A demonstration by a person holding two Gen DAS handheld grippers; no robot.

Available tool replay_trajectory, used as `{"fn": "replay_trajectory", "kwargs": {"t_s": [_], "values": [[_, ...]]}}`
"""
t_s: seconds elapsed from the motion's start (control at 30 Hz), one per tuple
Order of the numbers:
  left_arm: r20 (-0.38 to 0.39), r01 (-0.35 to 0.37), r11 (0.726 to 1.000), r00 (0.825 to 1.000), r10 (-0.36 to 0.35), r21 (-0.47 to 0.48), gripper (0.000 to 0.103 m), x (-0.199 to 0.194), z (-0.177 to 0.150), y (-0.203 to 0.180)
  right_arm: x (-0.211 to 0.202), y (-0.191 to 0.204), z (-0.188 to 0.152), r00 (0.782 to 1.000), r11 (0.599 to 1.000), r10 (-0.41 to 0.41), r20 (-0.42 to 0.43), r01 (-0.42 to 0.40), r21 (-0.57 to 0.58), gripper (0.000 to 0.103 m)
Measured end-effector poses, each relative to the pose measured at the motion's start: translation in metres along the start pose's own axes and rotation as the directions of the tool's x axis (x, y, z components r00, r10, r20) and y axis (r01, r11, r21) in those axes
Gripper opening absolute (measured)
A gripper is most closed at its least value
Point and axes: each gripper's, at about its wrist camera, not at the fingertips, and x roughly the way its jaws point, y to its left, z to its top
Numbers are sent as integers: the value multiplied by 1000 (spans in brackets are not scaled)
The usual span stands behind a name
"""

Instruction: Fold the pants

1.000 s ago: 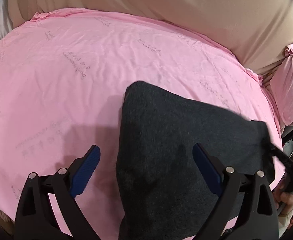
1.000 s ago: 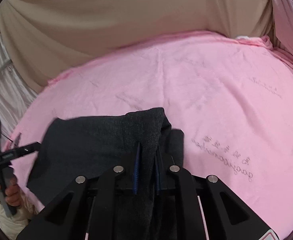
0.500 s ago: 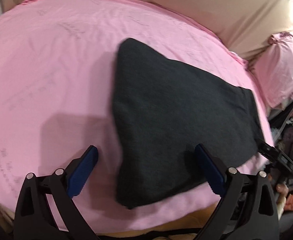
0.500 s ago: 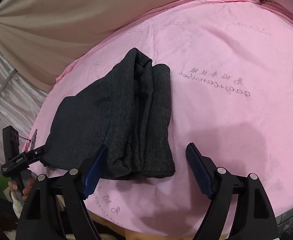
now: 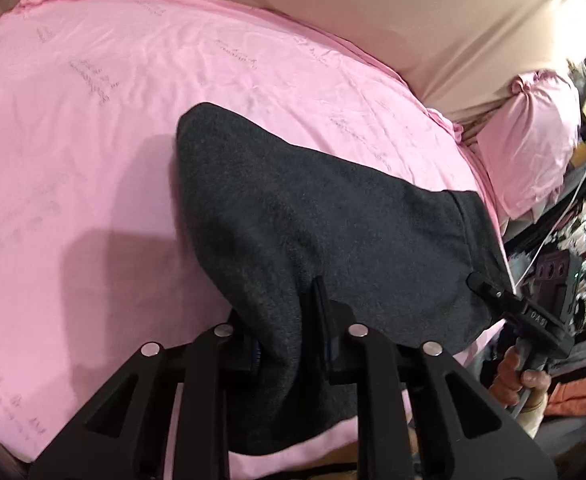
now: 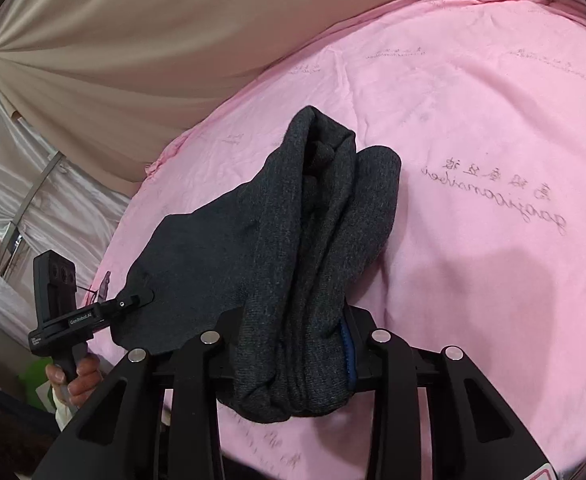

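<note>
the pants (image 5: 333,240), dark grey and already folded into a thick bundle, lie on a pink sheet (image 5: 93,120) near its front edge. beige cloth (image 5: 413,20) hangs behind the sheet, and a pink pillow (image 5: 533,140) sits off to the right in the left wrist view.

the left gripper (image 5: 285,344) has just been closing and its jaws are clamped on one end of the pants, the fabric bunched between the blue pads. the right gripper (image 6: 293,344) has just been closing too, and it grips the other end, where the rolled layers are thickest; a blue pad (image 6: 348,344) shows against the right side of the cloth.

in the right wrist view the pants run from those jaws up and left, and the left gripper's tip meets the far left corner. a hand (image 6: 81,376) holds its handle below. in the left wrist view the right gripper (image 5: 481,286) touches the right end of the pants, with a hand (image 5: 521,372) on its grip.

grey script is printed across the sheet, largest just right of the pants in the right wrist view.
</note>
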Motion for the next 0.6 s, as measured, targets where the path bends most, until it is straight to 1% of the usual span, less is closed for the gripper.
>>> {"fn": "replay_trajectory", "kwargs": {"t_s": [0.07,0.1,0.13,0.17,0.2,0.23,0.27,0.33,0.37,0.4,0.43,0.47,0.5,0.53,0.6], "values": [[-42,-17,1000,999,17,-11,23,5,-6,4,3,-5,-7,999,999,-25,-31,25,20,35],[-56,-26,999,998,24,-20,30,11,-8,7,8,-11,-10,998,999,-30,-46,32,33,38],[-65,-36,999,997,34,-30,35,18,-10,11,10,-17,-12,999,999,-15,-45,17,52,42],[-39,-18,999,999,17,-39,37,18,-10,14,11,-22,-12,999,997,14,-36,-11,82,42],[-38,-10,999,999,8,-47,40,18,-8,14,12,-23,-12,999,995,27,-36,-23,94,44],[-34,-1,999,999,-1,-54,45,19,-7,13,13,-23,-11,999,995,32,-36,-28,97,45],[-25,12,998,1000,-13,-55,46,21,-6,13,14,-23,-11,999,995,33,-36,-29,95,46],[-9,19,998,1000,-20,-53,45,23,-6,12,15,-19,-11,999,997,31,-35,-28,72,52],[-3,29,998,1000,-29,-60,40,25,-5,13,17,-16,-12,999,998,30,-33,-28,62,54],[-7,37,997,999,-38,-71,29,27,-5,13,18,-12,-12,999,998,22,-30,-20,54,57],[-3,46,995,999,-47,-93,22,29,-4,16,19,-9,-13,1000,999,14,-24,-13,45,58],[-6,74,990,997,-75,-119,20,31,-3,19,20,-7,-13,1000,999,1,-17,0,39,58],[-3,86,988,996,-87,-132,17,29,-4,22,22,-4,-12,1000,999,-17,-12,17,32,50],[3,92,985,996,-93,-144,15,29,-5,21,23,-4,-12,1000,999,-15,-11,16,32,39],[19,91,986,996,-89,-138,14,19,-7,19,19,1,-10,1000,999,-8,6,8,31,34]]}}
